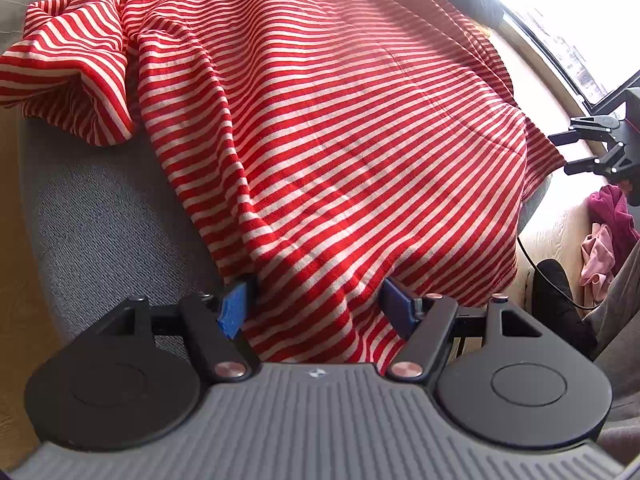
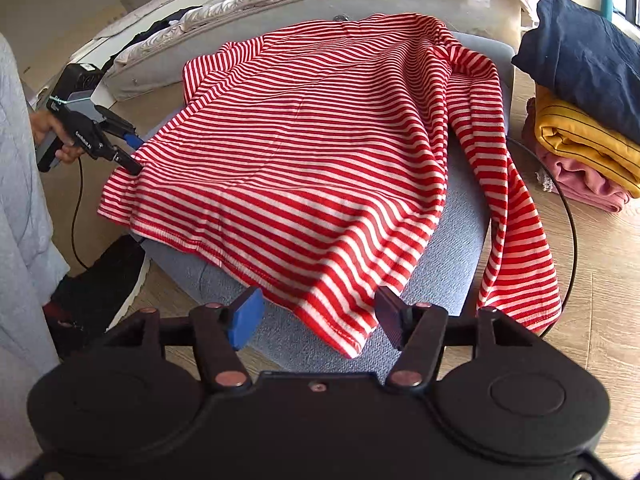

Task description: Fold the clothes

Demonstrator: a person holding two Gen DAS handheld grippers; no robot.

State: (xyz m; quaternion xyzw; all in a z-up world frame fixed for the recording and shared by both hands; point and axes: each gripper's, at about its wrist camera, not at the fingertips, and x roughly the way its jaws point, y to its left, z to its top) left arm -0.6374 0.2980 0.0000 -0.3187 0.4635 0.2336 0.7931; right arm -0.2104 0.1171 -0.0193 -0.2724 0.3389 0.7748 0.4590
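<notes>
The right gripper [image 2: 320, 320] sits at the bottom of its view with jaws spread, and the lower hem corner of the striped shirt [image 2: 304, 152] hangs in the gap between the pads, apparently touching neither. If the jaws close here they may catch only one layer, or the corner may slip off the edge of the blue-grey seat [image 2: 448, 264] and spoil the fold.

The left gripper [image 1: 316, 304] also has its jaws spread, with cloth bunched between them. Closing there could pinch a wrinkle and drag the body askew.

Further up, one sleeve [image 2: 516, 232] dangles over the seat's right side and may pull the shirt off. A folded stack [image 2: 580, 112] lies upper right.
</notes>
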